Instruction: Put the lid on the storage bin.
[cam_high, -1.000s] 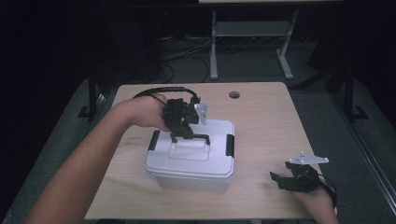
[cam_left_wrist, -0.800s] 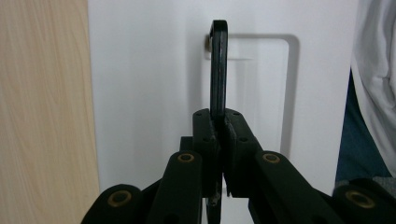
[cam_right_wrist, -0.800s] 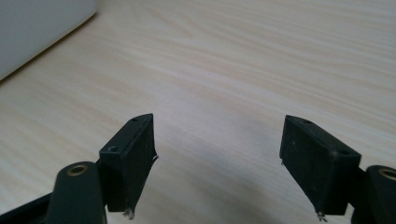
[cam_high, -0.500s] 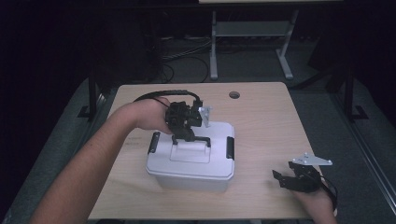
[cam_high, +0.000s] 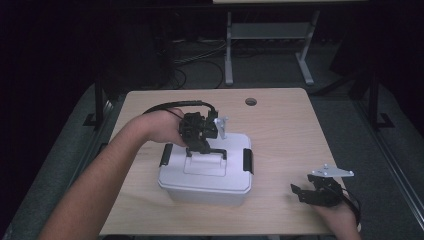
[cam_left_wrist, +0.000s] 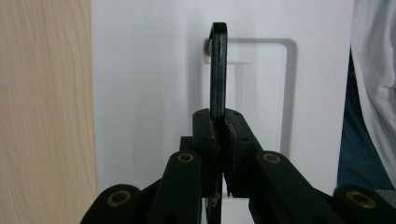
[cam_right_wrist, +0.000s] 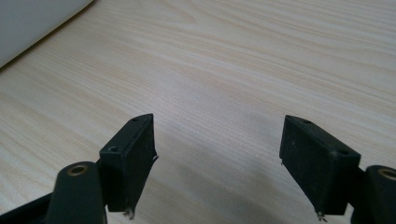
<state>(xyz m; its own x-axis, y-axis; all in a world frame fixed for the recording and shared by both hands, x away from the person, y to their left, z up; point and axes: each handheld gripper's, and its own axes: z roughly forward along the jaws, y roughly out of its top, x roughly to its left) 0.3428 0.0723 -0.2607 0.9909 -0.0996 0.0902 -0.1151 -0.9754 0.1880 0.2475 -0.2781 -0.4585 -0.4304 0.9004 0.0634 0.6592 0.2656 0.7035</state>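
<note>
Lifting straight up suits the left gripper (cam_left_wrist: 218, 126), clamped on the black handle (cam_left_wrist: 218, 70) atop the white lidded bin (cam_high: 205, 175); right gripper (cam_right_wrist: 217, 158) rests apart, jaws spread, empty.

- In the high view, the left gripper (cam_high: 200, 134) covers the far part of the black handle (cam_high: 207, 151) on the white box (cam_high: 205, 172), so the jaw tips on it are hidden.
- In the left gripper view, the handle (cam_left_wrist: 218, 70) stands edge-on; its lower length is lost behind the clamped jaws.
- The box lid (cam_left_wrist: 149, 84) runs off the top edge there.
- In the right gripper view, the box (cam_right_wrist: 32, 23) is a blurred corner, cut off at the upper left.
- The right gripper (cam_high: 306, 192), near the box, is dark and too small to read.
</note>
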